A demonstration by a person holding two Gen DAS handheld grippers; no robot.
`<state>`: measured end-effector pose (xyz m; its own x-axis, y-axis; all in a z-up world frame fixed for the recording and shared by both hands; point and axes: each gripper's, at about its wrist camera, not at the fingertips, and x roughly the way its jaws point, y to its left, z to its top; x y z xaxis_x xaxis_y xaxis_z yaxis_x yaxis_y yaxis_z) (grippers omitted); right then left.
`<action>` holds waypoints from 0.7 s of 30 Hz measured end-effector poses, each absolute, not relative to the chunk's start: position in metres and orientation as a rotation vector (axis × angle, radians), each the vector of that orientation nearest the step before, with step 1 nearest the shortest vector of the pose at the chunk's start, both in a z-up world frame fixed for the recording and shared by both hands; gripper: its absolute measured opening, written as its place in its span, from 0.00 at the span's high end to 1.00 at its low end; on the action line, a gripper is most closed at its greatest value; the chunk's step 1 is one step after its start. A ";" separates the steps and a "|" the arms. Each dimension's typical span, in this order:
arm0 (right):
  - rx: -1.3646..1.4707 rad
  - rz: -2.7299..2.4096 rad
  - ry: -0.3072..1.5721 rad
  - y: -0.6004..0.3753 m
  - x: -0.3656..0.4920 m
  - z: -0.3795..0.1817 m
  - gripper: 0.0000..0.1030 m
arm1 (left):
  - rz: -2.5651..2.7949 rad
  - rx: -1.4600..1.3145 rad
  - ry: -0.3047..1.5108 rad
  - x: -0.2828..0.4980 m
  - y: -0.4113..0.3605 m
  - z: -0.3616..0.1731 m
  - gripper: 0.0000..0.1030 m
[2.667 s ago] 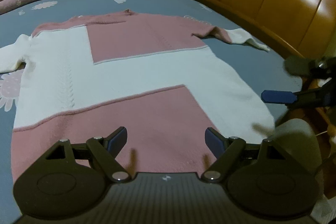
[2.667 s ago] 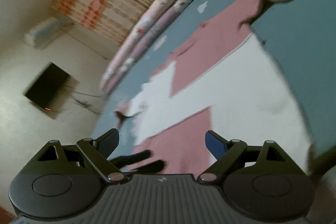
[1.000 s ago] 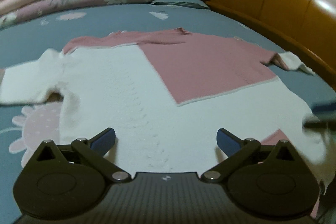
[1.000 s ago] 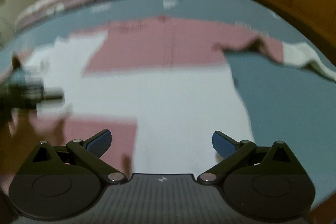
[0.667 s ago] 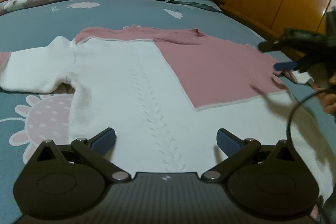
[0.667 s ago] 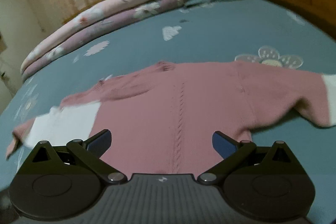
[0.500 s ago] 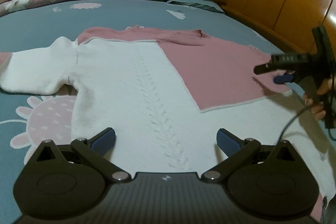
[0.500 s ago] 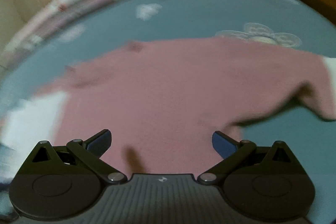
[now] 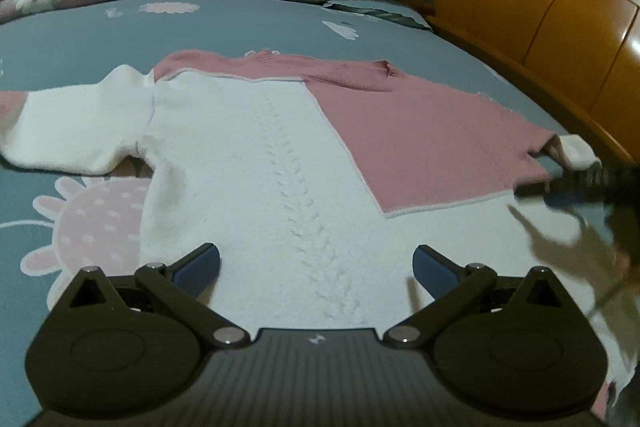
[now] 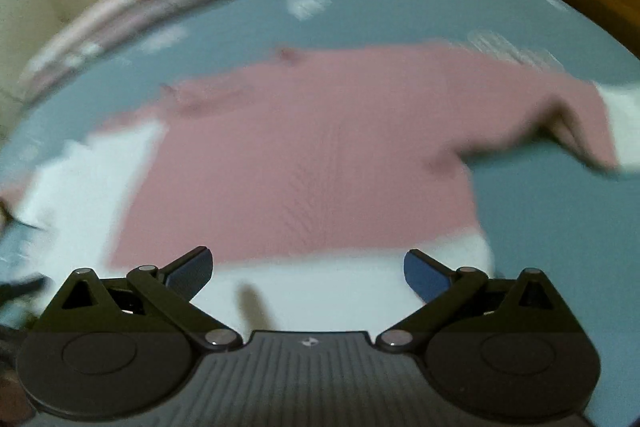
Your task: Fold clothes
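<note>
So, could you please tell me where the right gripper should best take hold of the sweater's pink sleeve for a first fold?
Probably at the white cuff, the sleeve's free outer end. It lies flat on the bedsheet toward the headboard, clear of the sweater's body. The open right gripper could come in from that outer side, low, and pinch the cuff's edge.

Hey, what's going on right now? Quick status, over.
Left claw open, empty, over the white part. Right claw open, empty. Pink-and-white knitted sweater flat on the blue-grey bedsheet, unfolded. Nothing in the way.
</note>
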<state>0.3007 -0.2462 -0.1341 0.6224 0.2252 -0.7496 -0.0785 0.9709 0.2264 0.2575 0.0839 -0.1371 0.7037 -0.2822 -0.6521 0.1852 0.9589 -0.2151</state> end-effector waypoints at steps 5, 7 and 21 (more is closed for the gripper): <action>0.107 0.088 0.936 -0.251 0.266 -0.132 0.00 | -0.252 -0.170 0.758 0.256 0.089 -0.135 0.01; 0.096 0.070 0.956 -0.244 0.253 -0.126 0.00 | -0.246 -0.176 0.752 0.254 0.090 -0.132 0.01; -0.042 0.195 0.878 -0.183 0.210 -0.143 0.00 | -0.225 -0.116 0.747 0.248 0.081 -0.128 0.01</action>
